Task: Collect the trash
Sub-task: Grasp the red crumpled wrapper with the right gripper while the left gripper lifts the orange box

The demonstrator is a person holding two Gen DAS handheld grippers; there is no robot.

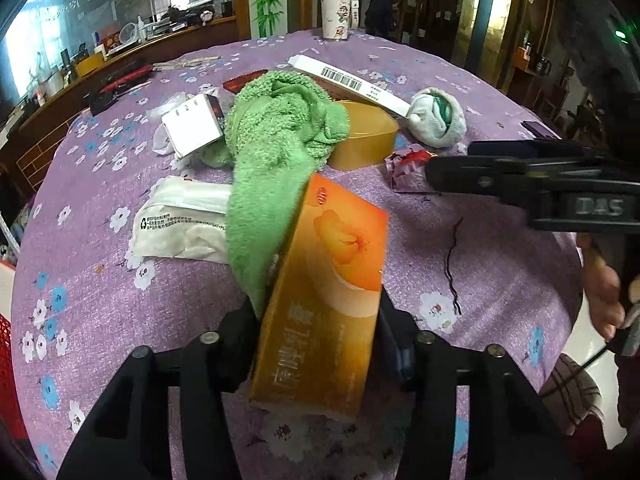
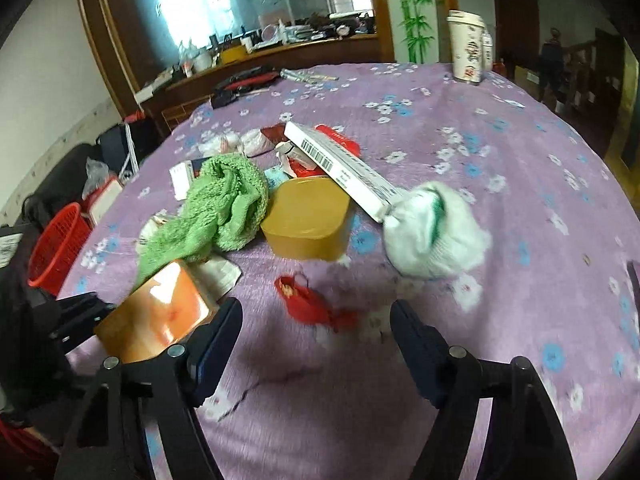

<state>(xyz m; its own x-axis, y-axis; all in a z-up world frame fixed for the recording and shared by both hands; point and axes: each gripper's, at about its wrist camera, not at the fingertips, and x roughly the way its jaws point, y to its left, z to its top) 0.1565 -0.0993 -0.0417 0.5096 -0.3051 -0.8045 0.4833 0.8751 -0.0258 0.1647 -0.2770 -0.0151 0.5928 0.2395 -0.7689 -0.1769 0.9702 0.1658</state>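
An orange carton (image 1: 328, 280) stands tilted between the fingers of my left gripper (image 1: 318, 316), whose pads press on both its sides; the same carton (image 2: 156, 316) shows at the lower left of the right wrist view. A crumpled red wrapper (image 2: 308, 304) lies on the purple flowered tablecloth (image 2: 520, 200), just ahead of my right gripper (image 2: 316, 312), whose jaws stand wide apart around it without touching. From the left wrist view, the right gripper (image 1: 452, 160) reaches in from the right beside that wrapper (image 1: 408, 168).
A green towel (image 1: 276, 140) drapes over the carton's far end and a yellow tub (image 1: 364, 136). Around them lie a long barcoded box (image 1: 348, 80), a white cloth ball (image 1: 436, 120), a tissue pack (image 1: 180, 220) and a small white box (image 1: 192, 124). A paper cup (image 1: 336, 10) stands far back; a red basket (image 2: 56, 248) sits beside the table.
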